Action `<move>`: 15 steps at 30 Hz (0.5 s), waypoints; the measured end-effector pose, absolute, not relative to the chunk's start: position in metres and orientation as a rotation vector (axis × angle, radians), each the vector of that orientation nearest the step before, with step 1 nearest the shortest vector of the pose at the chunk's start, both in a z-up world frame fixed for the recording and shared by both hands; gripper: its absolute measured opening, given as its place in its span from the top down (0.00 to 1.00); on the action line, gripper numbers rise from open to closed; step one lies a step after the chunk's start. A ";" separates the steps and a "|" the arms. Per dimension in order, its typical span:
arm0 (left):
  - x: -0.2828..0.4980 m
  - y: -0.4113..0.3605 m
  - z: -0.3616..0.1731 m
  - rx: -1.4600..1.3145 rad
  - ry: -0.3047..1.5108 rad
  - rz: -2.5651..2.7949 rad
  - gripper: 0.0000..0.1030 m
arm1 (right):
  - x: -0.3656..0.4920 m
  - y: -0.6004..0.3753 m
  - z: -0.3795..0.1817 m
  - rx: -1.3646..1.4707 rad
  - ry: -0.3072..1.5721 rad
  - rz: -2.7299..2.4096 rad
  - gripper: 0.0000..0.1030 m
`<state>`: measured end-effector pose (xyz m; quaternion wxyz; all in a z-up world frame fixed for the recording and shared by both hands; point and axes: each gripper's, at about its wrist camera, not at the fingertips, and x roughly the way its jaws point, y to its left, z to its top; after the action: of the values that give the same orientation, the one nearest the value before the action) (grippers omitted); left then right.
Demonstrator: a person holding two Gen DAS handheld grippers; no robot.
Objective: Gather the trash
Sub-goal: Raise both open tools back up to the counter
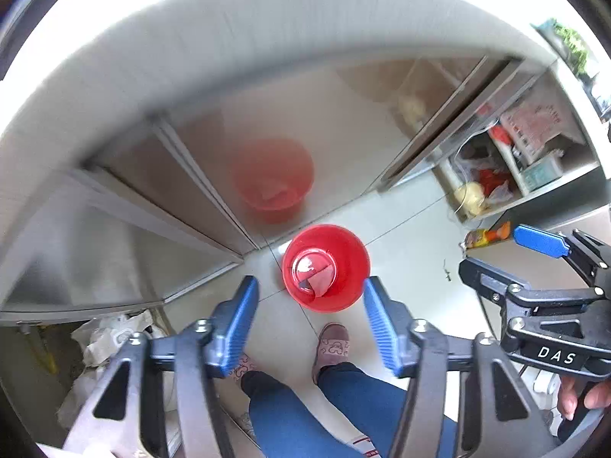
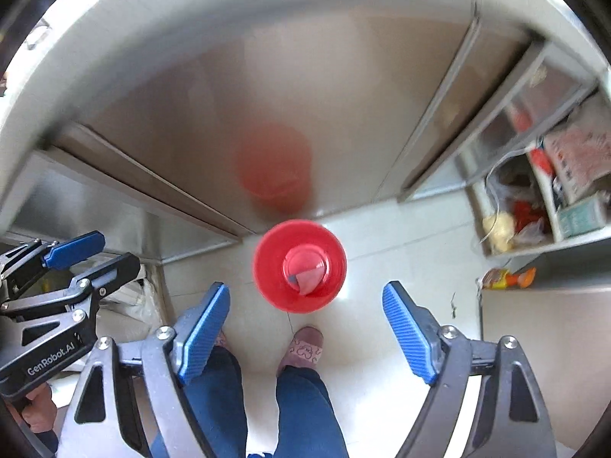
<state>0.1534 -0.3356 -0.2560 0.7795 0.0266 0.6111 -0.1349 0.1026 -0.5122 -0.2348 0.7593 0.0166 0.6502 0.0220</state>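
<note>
Jaws of left gripper [image 1: 310,328] and right gripper [image 2: 305,334] gape empty above red bin [image 1: 345,267].

Left hand-held gripper [image 1: 309,324] agape and empty, right hand-held gripper [image 2: 305,328] likewise, both pointing down

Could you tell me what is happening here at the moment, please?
A person stands on a tiled kitchen floor with a handheld gripper in each hand, collecting trash. Both the left gripper and the right gripper are open and empty, pointing down above a red bin by the person's slippers. Crumpled pinkish trash already lies at the bin's bottom.
</note>
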 end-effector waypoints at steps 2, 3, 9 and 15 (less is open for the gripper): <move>0.149 -0.328 -0.227 0.056 1.298 -0.265 0.42 | 0.102 -0.504 -0.213 0.018 1.395 0.077 0.19; 0.146 -0.324 -0.214 0.052 1.288 -0.248 0.37 | 0.103 -0.502 -0.198 0.003 1.370 0.090 0.19; 0.131 -0.295 -0.151 -0.041 1.214 -0.191 0.27 | 0.106 -0.474 -0.127 -0.092 1.229 0.204 0.13; 0.127 -0.269 -0.101 -0.080 1.117 -0.099 0.25 | 0.120 -0.446 -0.086 -0.170 1.128 0.285 0.12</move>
<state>0.1273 -0.2686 -0.1009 0.8462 -0.0378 0.5295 -0.0470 0.1198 -0.4464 -0.0862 0.8321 -0.0803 0.5321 0.1344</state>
